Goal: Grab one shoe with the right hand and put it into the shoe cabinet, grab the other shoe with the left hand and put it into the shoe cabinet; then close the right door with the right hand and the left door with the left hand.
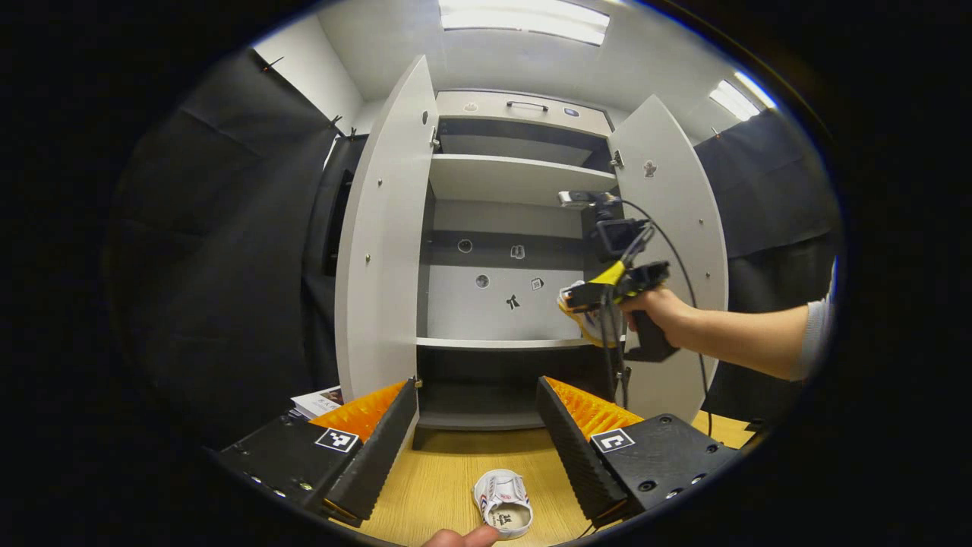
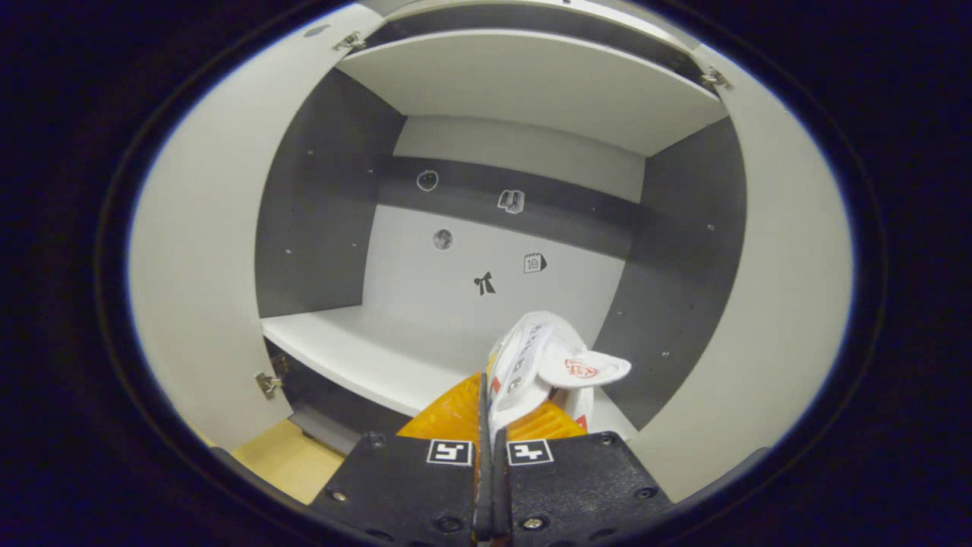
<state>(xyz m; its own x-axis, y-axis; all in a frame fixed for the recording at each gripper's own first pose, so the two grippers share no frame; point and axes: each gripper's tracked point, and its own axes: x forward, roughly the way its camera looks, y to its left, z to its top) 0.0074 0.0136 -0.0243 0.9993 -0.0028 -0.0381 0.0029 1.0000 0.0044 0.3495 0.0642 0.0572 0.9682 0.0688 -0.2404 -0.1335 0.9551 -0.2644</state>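
Note:
A small white shoe [image 1: 502, 507] lies on the wooden table [image 1: 440, 471] below my left gripper [image 1: 477, 387], whose fingers stand open and wide apart. The shoe cabinet [image 1: 509, 304] faces me with its left door [image 1: 383, 243] and right door [image 1: 672, 228] swung open. A hand holds my right gripper [image 1: 586, 298] at the right end of the middle shelf [image 1: 493, 343]. In the right gripper view, my right gripper [image 2: 490, 389] is shut on the other white shoe [image 2: 535, 357], holding it just above the middle shelf [image 2: 357, 346].
A fingertip [image 1: 465, 538] shows at the table's near edge beside the shoe. Printed paper [image 1: 319, 399] lies on the table left of the cabinet. The cabinet has an upper shelf [image 1: 516, 176], a top drawer [image 1: 524, 106] and a dark lower compartment [image 1: 478, 395].

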